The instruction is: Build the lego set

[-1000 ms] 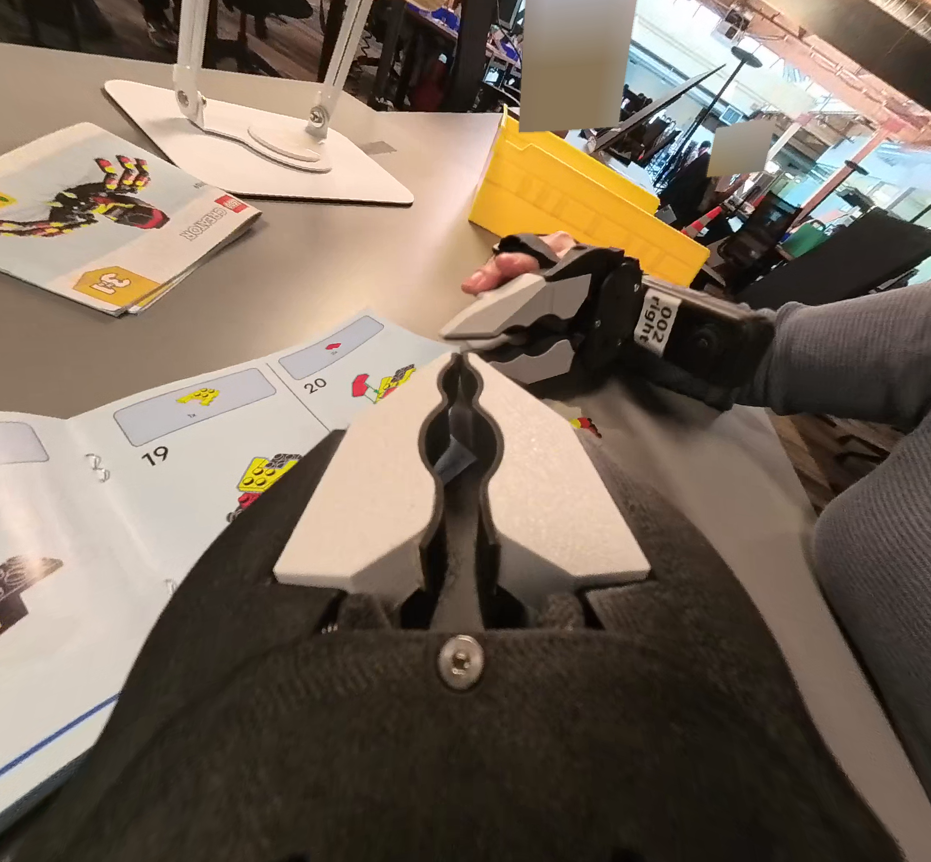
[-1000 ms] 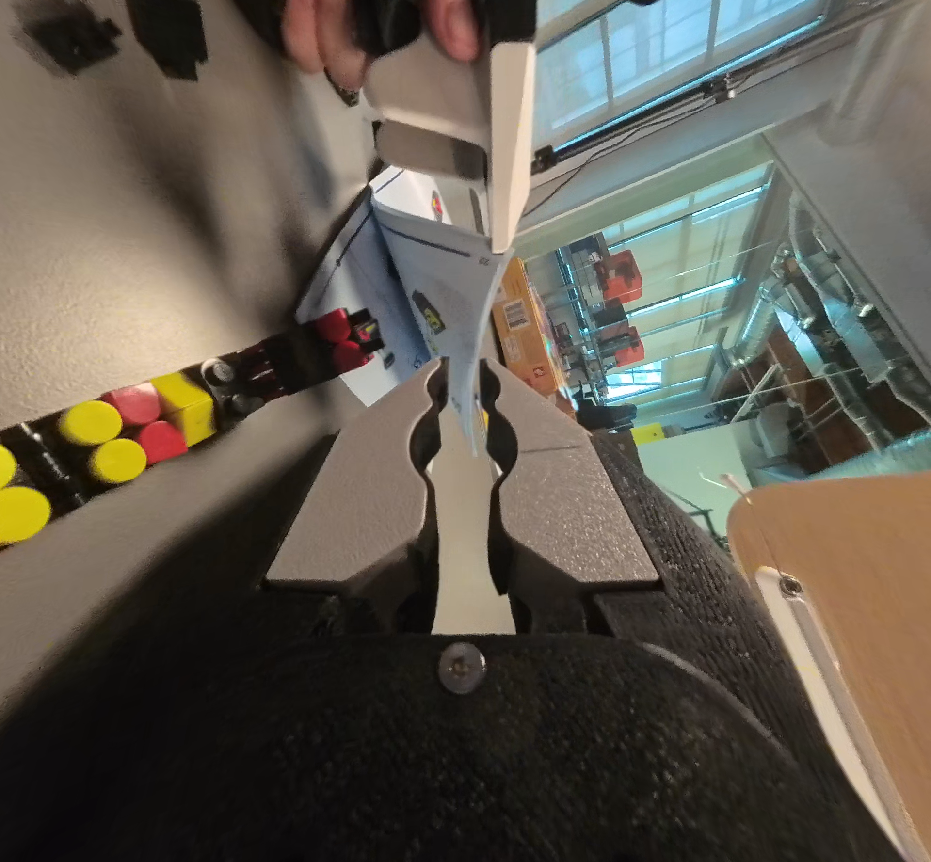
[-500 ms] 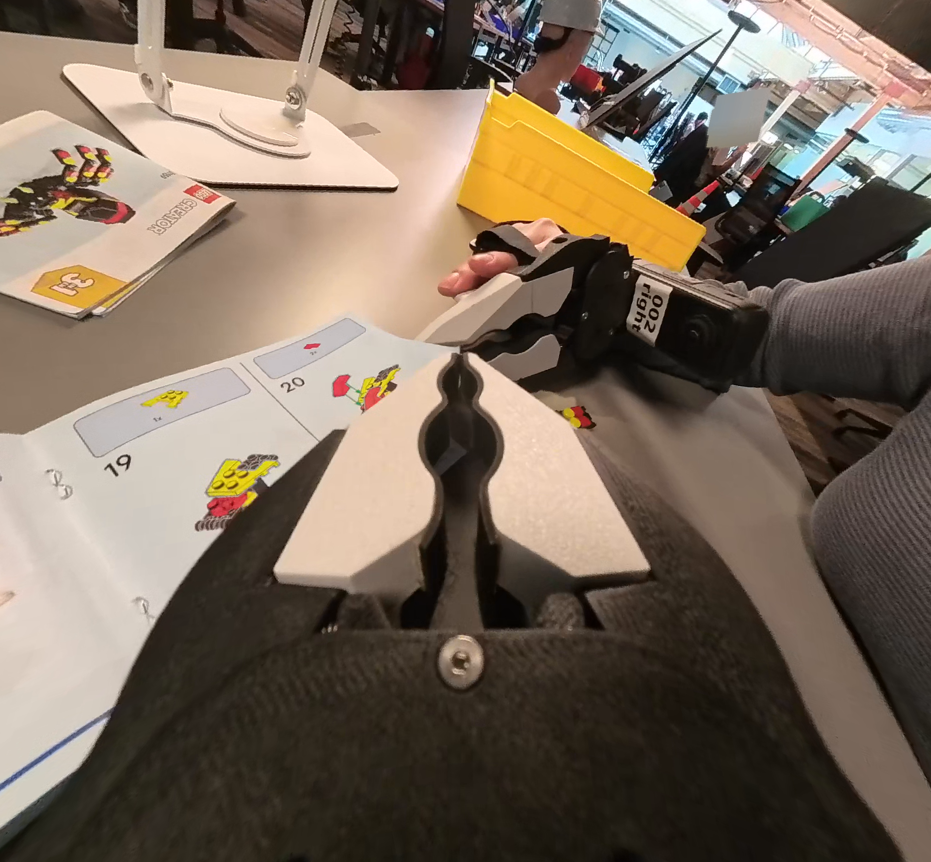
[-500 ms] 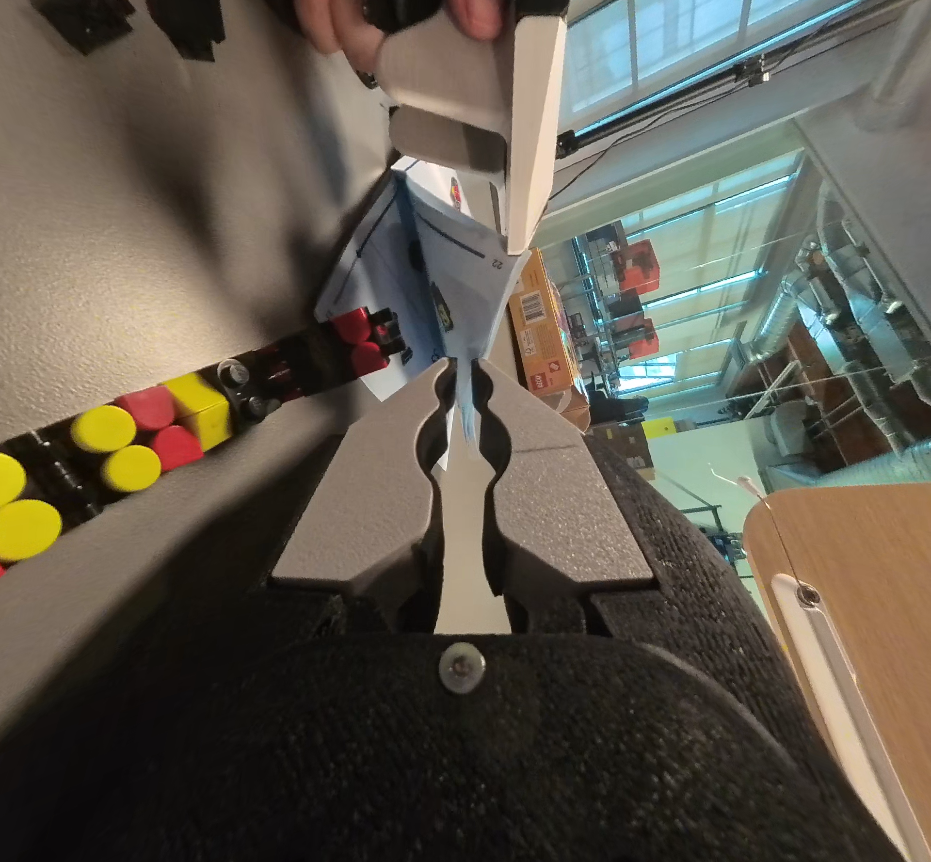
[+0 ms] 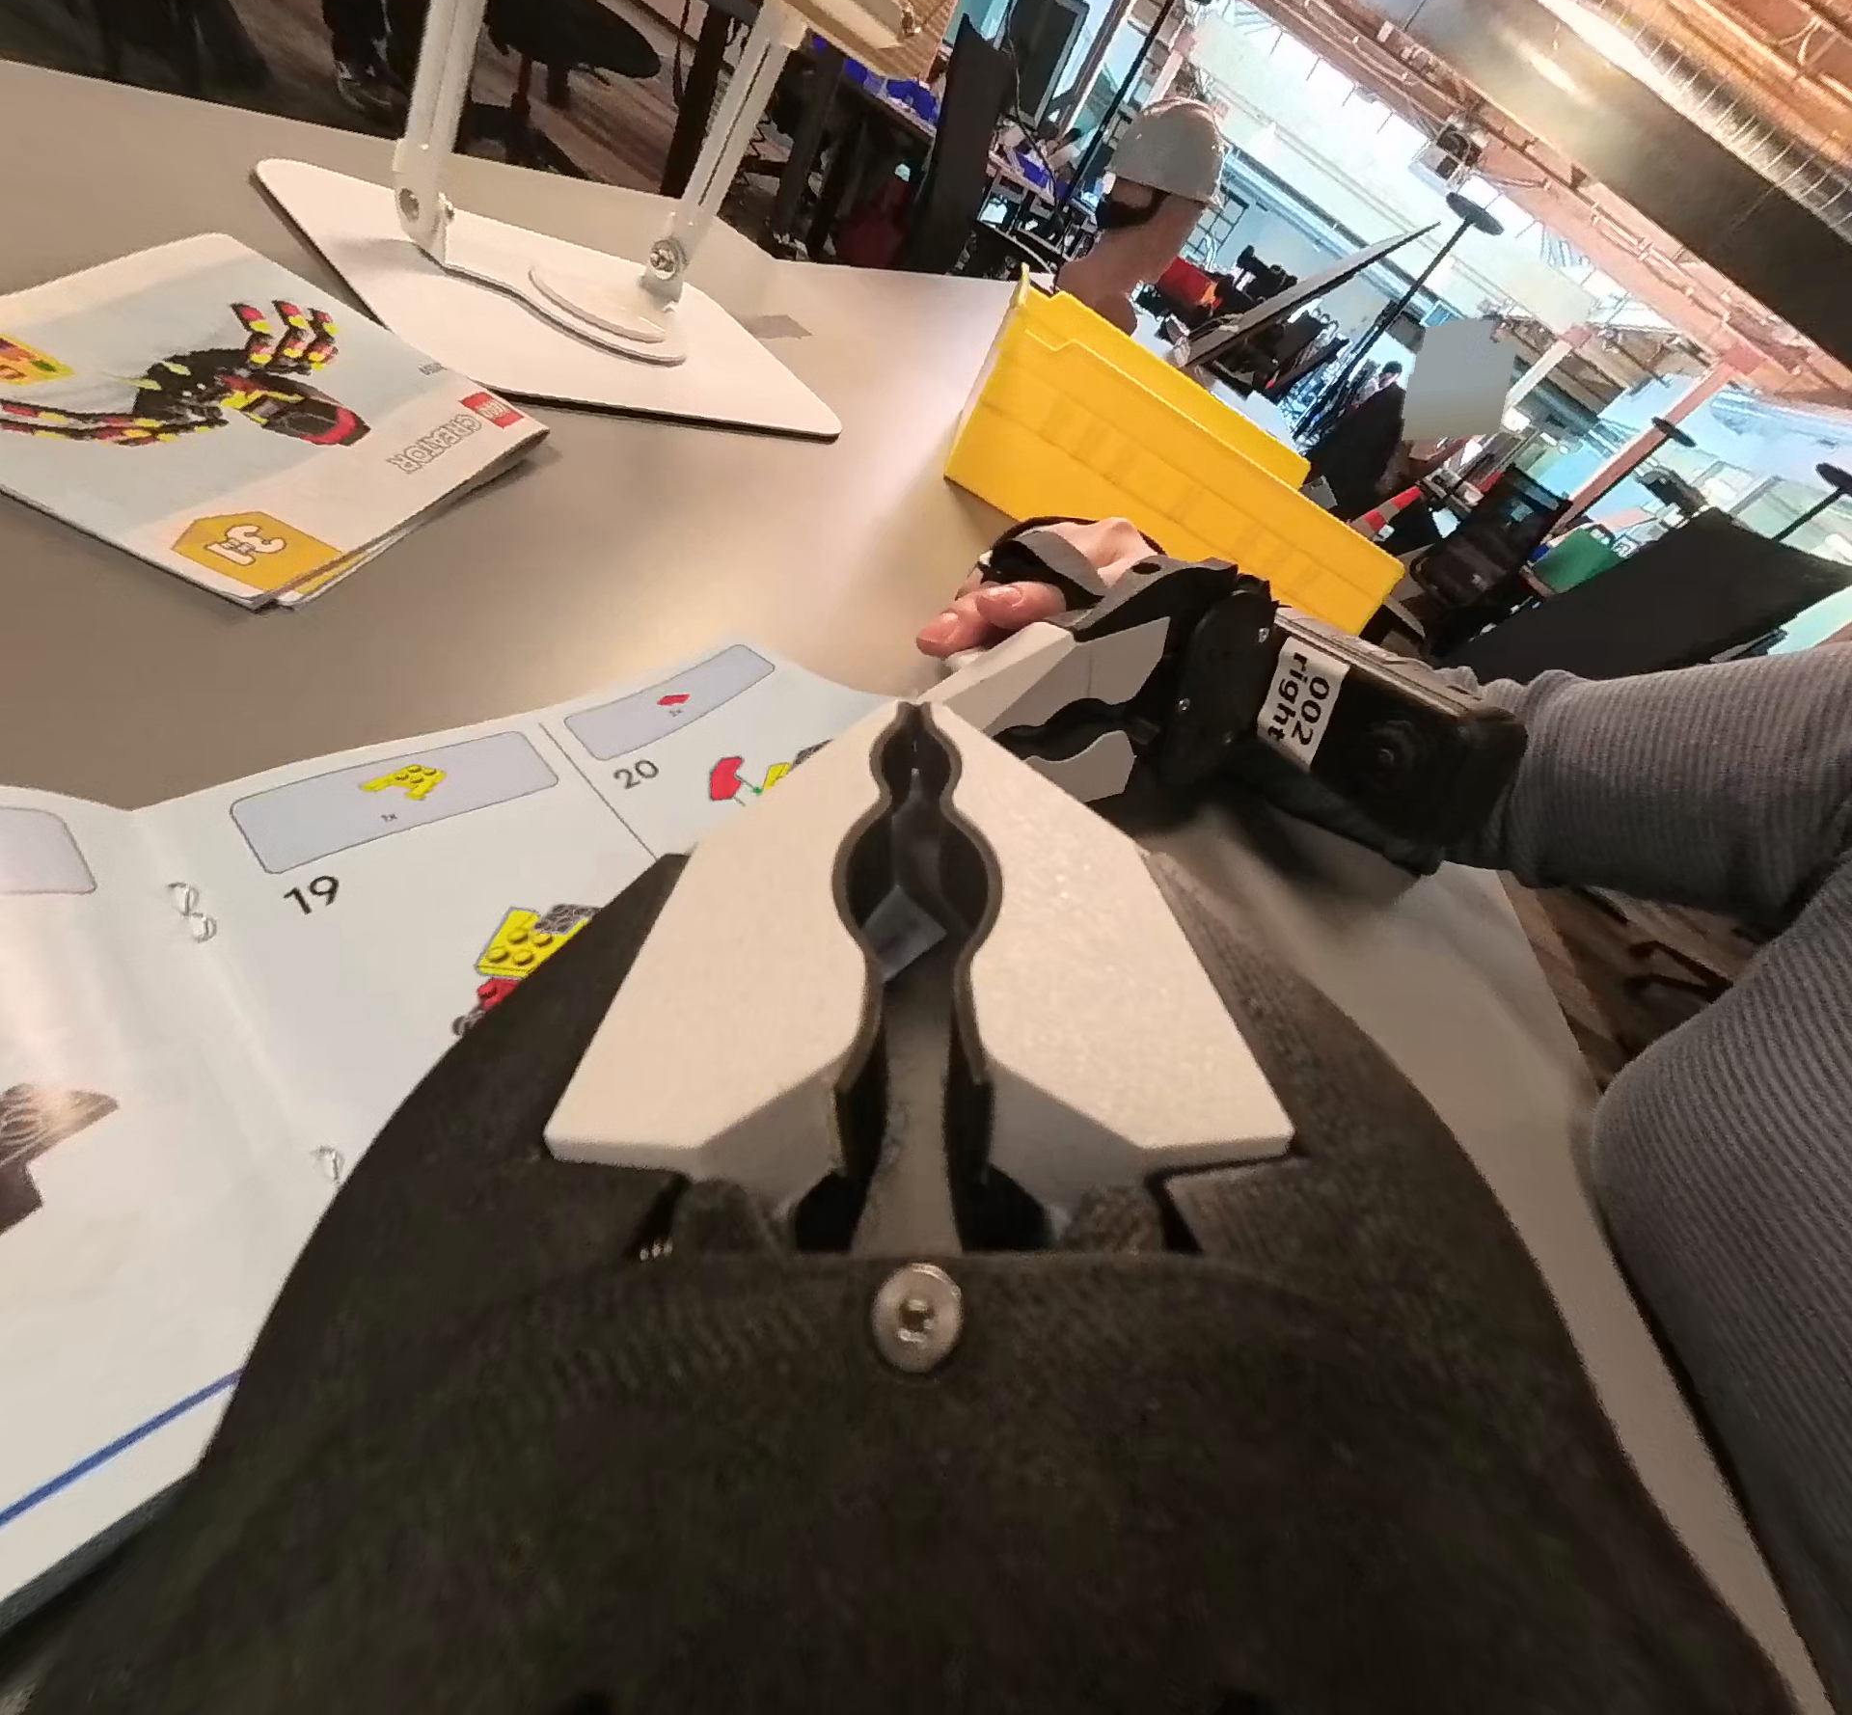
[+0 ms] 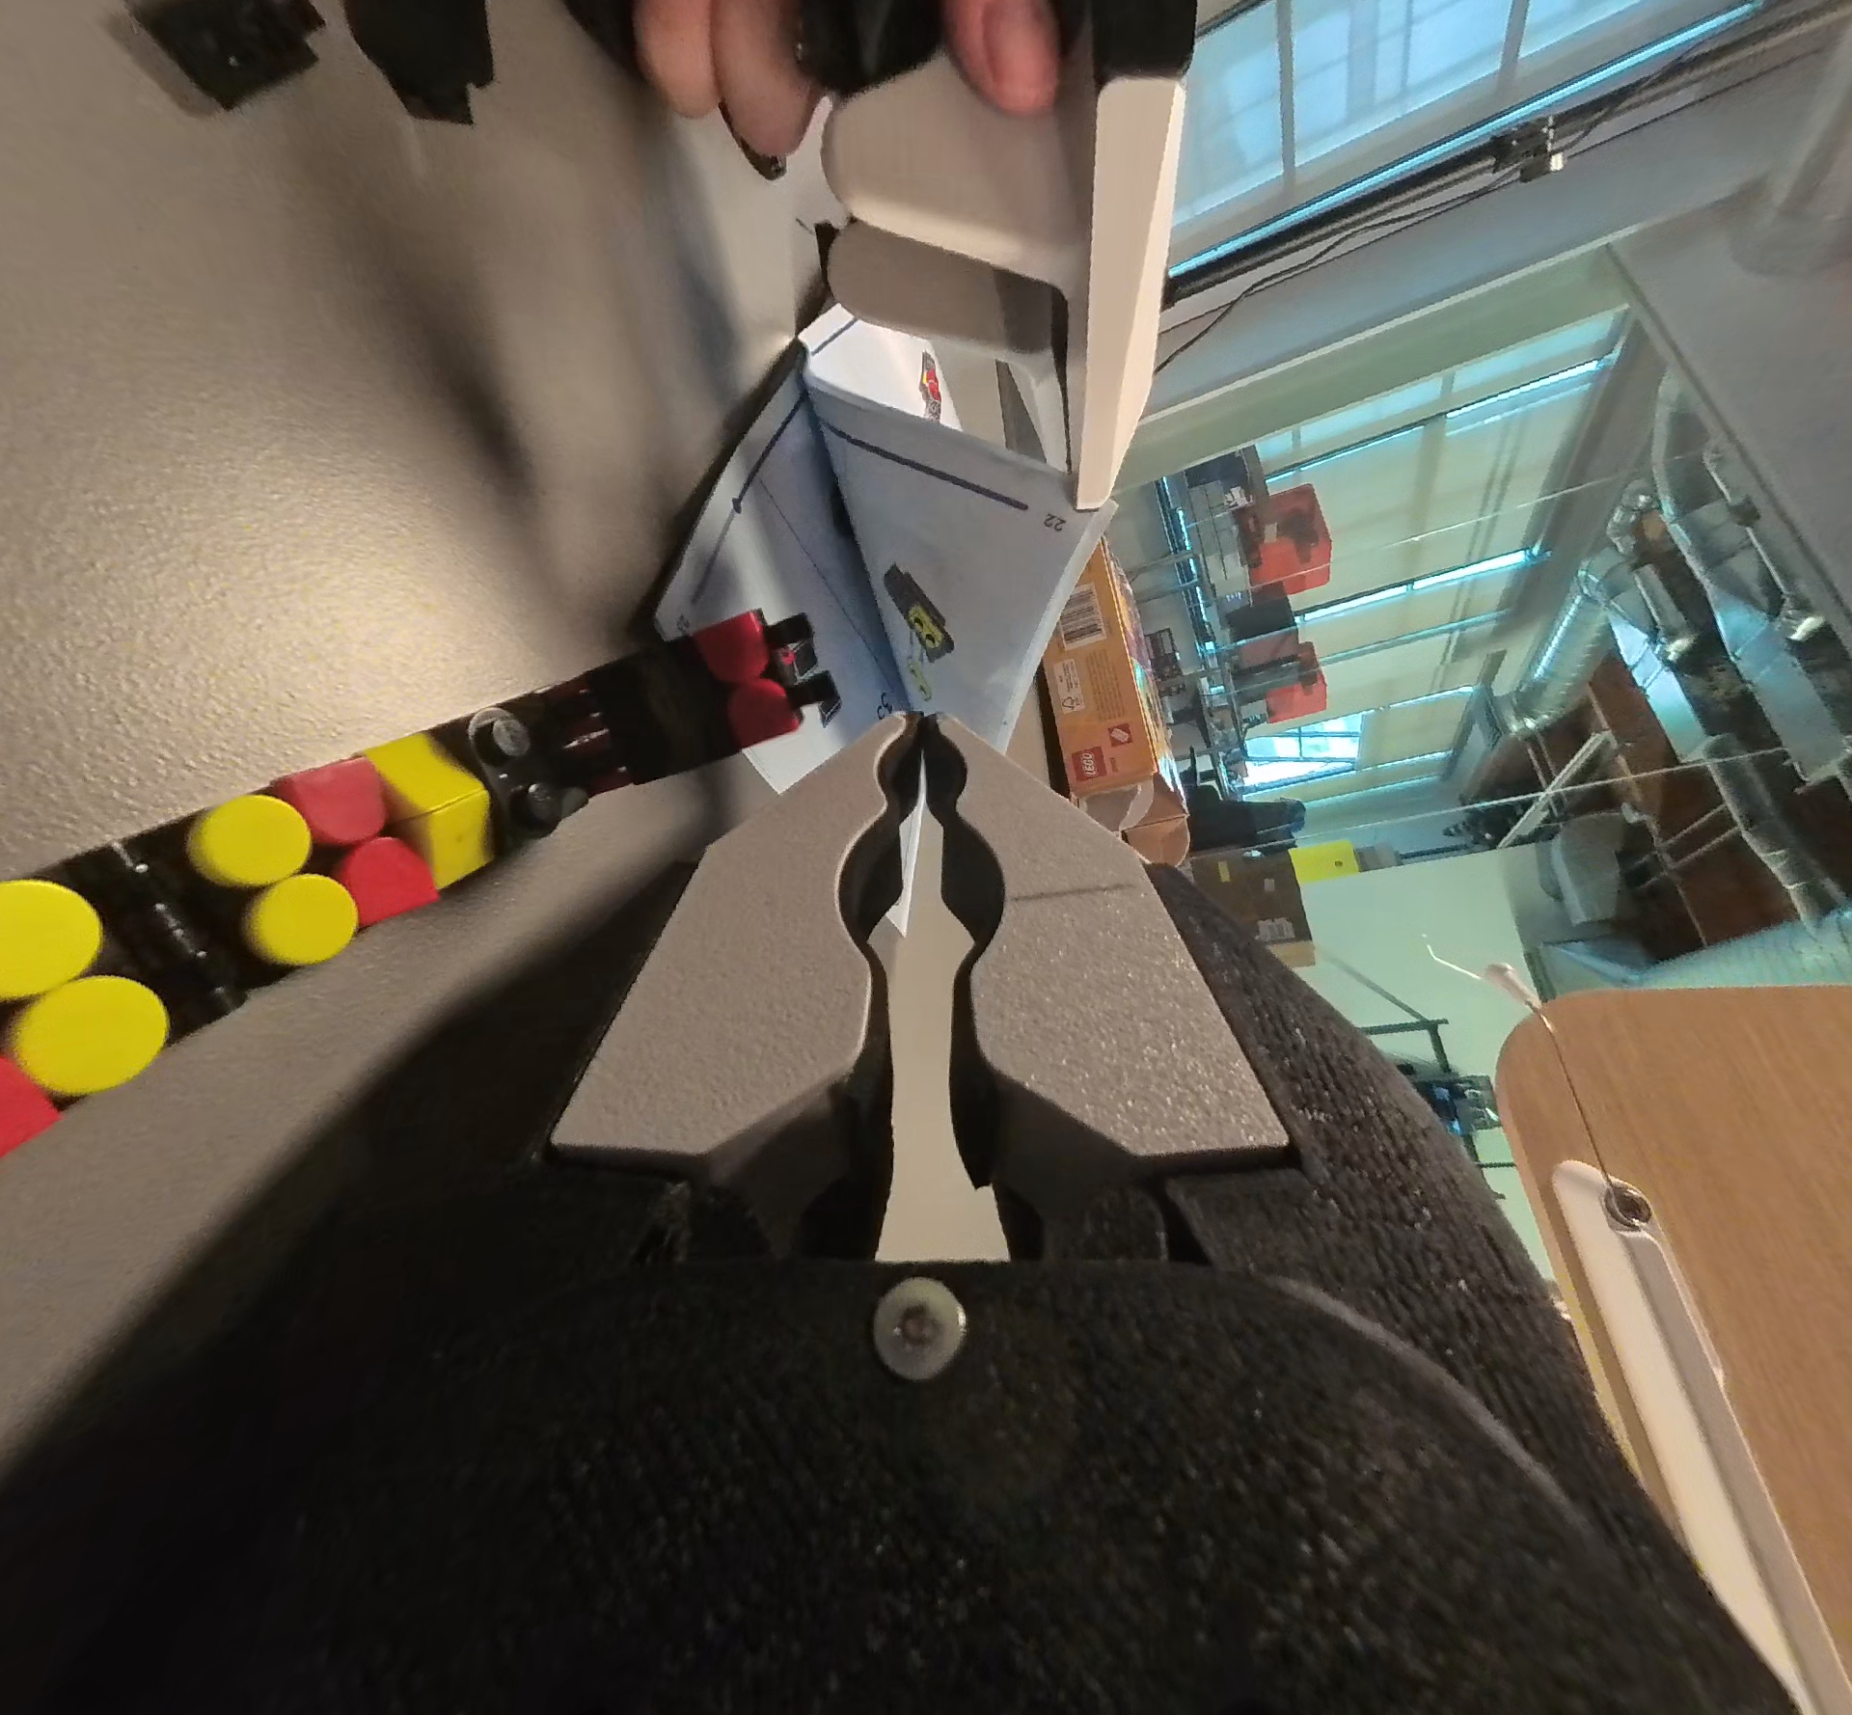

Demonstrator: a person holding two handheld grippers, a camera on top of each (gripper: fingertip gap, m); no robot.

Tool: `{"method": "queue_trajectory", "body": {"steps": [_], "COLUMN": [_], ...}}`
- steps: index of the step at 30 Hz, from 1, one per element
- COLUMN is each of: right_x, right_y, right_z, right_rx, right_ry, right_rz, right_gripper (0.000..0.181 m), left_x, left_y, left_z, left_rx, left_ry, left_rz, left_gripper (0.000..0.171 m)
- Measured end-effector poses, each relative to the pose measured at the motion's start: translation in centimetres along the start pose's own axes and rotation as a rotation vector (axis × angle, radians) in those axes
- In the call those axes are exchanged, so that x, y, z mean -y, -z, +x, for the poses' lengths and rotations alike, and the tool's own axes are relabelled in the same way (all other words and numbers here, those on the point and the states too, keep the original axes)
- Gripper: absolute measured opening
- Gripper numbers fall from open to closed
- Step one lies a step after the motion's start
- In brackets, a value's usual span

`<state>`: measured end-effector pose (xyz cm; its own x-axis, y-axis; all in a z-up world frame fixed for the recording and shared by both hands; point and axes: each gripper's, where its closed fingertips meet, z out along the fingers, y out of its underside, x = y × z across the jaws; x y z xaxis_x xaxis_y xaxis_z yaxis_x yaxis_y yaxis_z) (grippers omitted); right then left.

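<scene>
Both tongs are pinching one lifted page (image 6: 952, 585) of the open manual (image 5: 301, 885): the left tongs (image 5: 917, 730) at one corner, the right tongs (image 6: 917, 725) at the other. Bare counter (image 5: 722, 504) is lying open between the manual, closed booklet (image 5: 230, 424) and yellow bin (image 5: 1152, 454). The black, red and yellow model (image 6: 331, 845) is lying beside the manual, near two loose black pieces (image 6: 321, 23)
</scene>
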<state>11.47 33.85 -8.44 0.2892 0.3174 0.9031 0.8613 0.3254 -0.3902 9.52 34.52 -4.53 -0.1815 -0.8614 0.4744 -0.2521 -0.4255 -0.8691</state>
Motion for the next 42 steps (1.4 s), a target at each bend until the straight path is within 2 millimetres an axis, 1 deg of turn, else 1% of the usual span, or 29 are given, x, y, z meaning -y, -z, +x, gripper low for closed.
{"method": "queue_trajectory", "body": {"steps": [4,7,9,11,13,15,17,19,22,24,26,28,31,34,37,42], "right_x": [-0.3,-1.0,-1.6,-2.3,-2.9,-3.6,-4.2,-4.9,-5.5,-4.9,-3.7,-2.6,-1.6,-1.3,-0.8,-1.0], "right_y": [0.1,0.2,0.5,0.8,1.1,1.5,1.8,2.1,2.7,2.8,2.6,2.2,1.1,0.1,-0.8,-1.8], "right_z": [0.6,1.8,3.0,4.1,5.2,6.0,6.7,7.4,8.3,8.4,8.3,8.0,7.3,7.0,6.6,6.1], "right_rx": [-0.023,-0.070,-0.119,-0.174,-0.230,-0.275,-0.312,-0.353,-0.405,-0.390,-0.349,-0.290,-0.163,-0.080,-0.004,0.018], "right_ry": [-0.048,-0.147,-0.210,-0.259,-0.299,-0.336,-0.379,-0.424,-0.514,-0.598,-0.694,-0.783,-0.955,-1.114,-1.234,-1.277], "right_rz": [-0.007,-0.020,-0.032,-0.046,-0.062,-0.082,-0.099,-0.117,-0.126,-0.088,-0.030,0.020,0.069,0.096,0.123,0.072], "right_gripper": [0.000,0.005,0.007,0.009,0.010,0.010,0.010,0.011,0.012,0.011,0.011,0.012,0.021,0.032,0.045,0.050], "left_x": [0.6,1.6,1.8,2.2,3.1,4.9,6.2,6.5,6.1,5.7,5.3,5.6,6.0,6.0,5.6,4.7], "left_y": [0.5,1.1,1.1,0.7,0.2,-0.1,-0.5,-1.5,-2.2,-2.2,-1.9,-1.4,-0.7,-0.6,-1.1,-1.8], "left_z": [-0.6,-1.0,-1.0,-1.1,-0.9,-1.6,-1.8,-1.9,-1.9,-2.1,-2.5,-2.5,-2.5,-2.8,-2.7,-2.1], "left_rx": [0.020,0.027,0.027,0.047,0.064,0.147,0.185,0.156,0.065,0.009,-0.021,-0.070,-0.122,-0.143,-0.129,-0.123], "left_ry": [0.041,0.060,0.045,-0.009,-0.066,-0.130,-0.221,-0.249,-0.207,-0.165,-0.120,-0.071,-0.011,0.034,0.014,-0.030], "left_rz": [0.051,0.127,0.137,0.134,0.149,0.226,0.279,0.260,0.229,0.226,0.228,0.263,0.299,0.304,0.265,0.192], "left_gripper": [0.000,0.000,0.000,0.000,0.000,0.000,0.000,0.000,0.000,0.000,0.000,0.000,0.000,0.000,0.000,0.000]}}
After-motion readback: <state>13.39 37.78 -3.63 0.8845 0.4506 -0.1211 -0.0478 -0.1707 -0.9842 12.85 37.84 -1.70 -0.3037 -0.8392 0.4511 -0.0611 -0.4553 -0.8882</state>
